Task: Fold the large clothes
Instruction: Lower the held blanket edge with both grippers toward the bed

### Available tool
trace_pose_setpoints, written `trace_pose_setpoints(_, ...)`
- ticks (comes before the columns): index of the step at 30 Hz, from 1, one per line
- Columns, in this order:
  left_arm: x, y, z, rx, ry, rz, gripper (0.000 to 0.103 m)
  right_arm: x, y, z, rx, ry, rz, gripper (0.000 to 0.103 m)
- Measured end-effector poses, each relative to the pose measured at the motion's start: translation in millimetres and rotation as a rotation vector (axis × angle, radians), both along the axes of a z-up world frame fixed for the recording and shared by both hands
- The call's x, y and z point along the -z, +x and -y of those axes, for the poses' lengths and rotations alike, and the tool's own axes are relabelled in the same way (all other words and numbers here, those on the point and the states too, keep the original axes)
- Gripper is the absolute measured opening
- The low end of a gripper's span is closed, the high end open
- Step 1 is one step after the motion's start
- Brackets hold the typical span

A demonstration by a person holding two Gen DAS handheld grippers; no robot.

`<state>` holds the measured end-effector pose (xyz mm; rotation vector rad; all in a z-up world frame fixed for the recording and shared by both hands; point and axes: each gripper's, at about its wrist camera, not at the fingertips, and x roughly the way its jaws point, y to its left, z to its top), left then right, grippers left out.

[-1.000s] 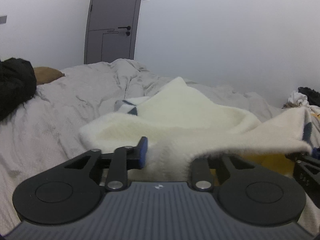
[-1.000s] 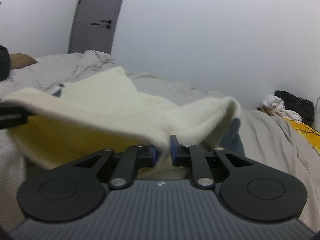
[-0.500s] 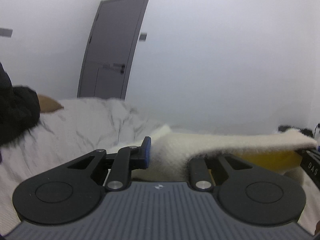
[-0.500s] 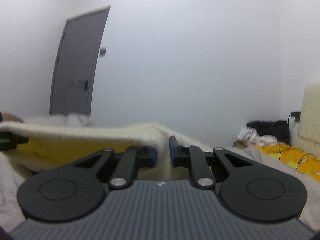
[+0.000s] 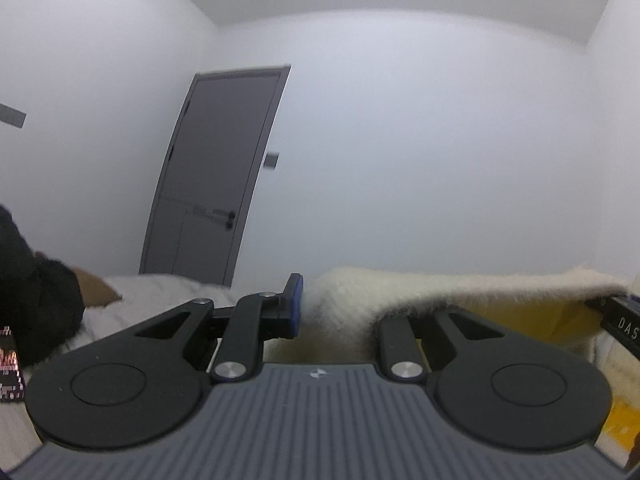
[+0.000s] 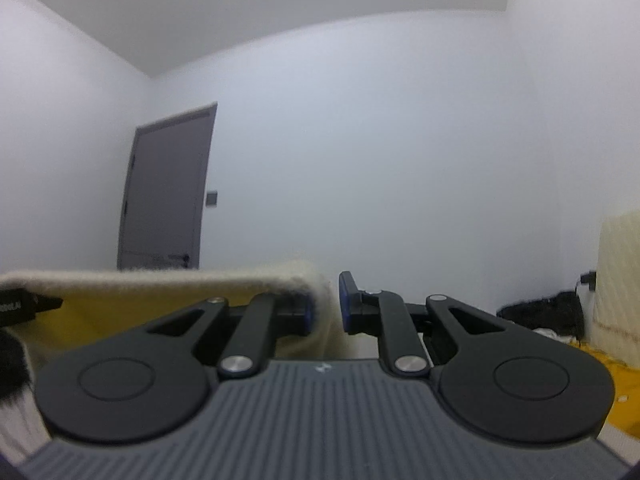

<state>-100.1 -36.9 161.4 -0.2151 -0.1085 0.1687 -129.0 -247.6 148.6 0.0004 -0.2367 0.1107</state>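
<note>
Two handheld grippers hold a cream fleece garment [image 5: 420, 292] aloft, its top edge stretched nearly level between them, against a white wall and a grey door [image 5: 216, 176]. The left gripper [image 5: 336, 304] is closed on one end of that edge: thick pile fills the gap between its jaws and spills over the right-hand finger, whose pad is hidden beneath it. Its jaws have just been closing a little further, with the fleece between them. The right gripper [image 6: 324, 304] pinches the opposite end, its blue-padded fingers [image 6: 345, 300] drawn close with a bunched fold of cloth between them.

The cloth reads as soft and limp, plush on the outer face with a smooth yellow lining [image 6: 132, 312] showing underneath. It appears bulky rather than heavy, and it sags slightly along the held edge. The fluffy pile compresses, so a shallow pinch could slip. The surest hold looks to be at the corners or a seam, taken deep enough to catch both fleece and lining.

Below the left gripper, a rumpled grey bedsheet [image 5: 160, 292] and a dark garment [image 5: 36, 300] show. How much of the fleece hangs below cannot be told.
</note>
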Motion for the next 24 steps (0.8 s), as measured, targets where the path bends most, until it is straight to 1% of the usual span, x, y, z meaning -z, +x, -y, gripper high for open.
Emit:
trace_pose_setpoints(2,-24.8,-13.3,1.1,0.008,0.005,0.039,0.021,-21.3,-7.9,4.3,-0.017,0.018,0.013,0.015)
trace_pose_setpoints(5,-61.7,-26.3,6.8,0.004,0.038,0.083,0.021,-58.6,-20.9,9.6,-0.041,0.038,0.046,0.015)
trace_pose_setpoints(8,-104.2,-35.2,10.0,0.014,0.051,0.113,0.021,-96.9,-28.0,13.5,-0.056,0.050,0.086,0.015)
trace_pose_setpoints(12,-167.2,-38.9,10.8,0.027,0.051,0.148,0.021,-151.9,-26.2,16.1,-0.077,0.060,0.119,0.015)
trace_pose_setpoints(15,-212.5,-34.3,11.7,0.034,0.064,0.179,0.020,-190.6,-25.7,13.2,-0.066,0.039,0.179,0.015)
trace_pose_setpoints(17,-239.1,-24.0,11.7,0.041,0.075,0.198,0.020,-214.9,-19.9,11.5,-0.061,0.038,0.212,0.015)
trace_pose_setpoints(19,-259.0,-5.4,6.8,0.077,0.047,0.195,0.020,-234.0,-7.9,9.8,-0.065,0.053,0.211,0.015)
trace_pose_setpoints(20,-265.7,8.3,5.6,0.084,0.034,0.183,0.020,-243.7,4.3,8.1,-0.062,0.057,0.196,0.015)
trace_pose_setpoints(22,-272.0,38.2,3.0,0.092,0.023,0.147,0.020,-252.9,27.8,1.3,-0.047,0.053,0.165,0.015)
trace_pose_setpoints(24,-267.5,77.0,-1.2,0.103,0.016,0.108,0.020,-255.6,61.2,-6.1,-0.025,0.043,0.127,0.015)
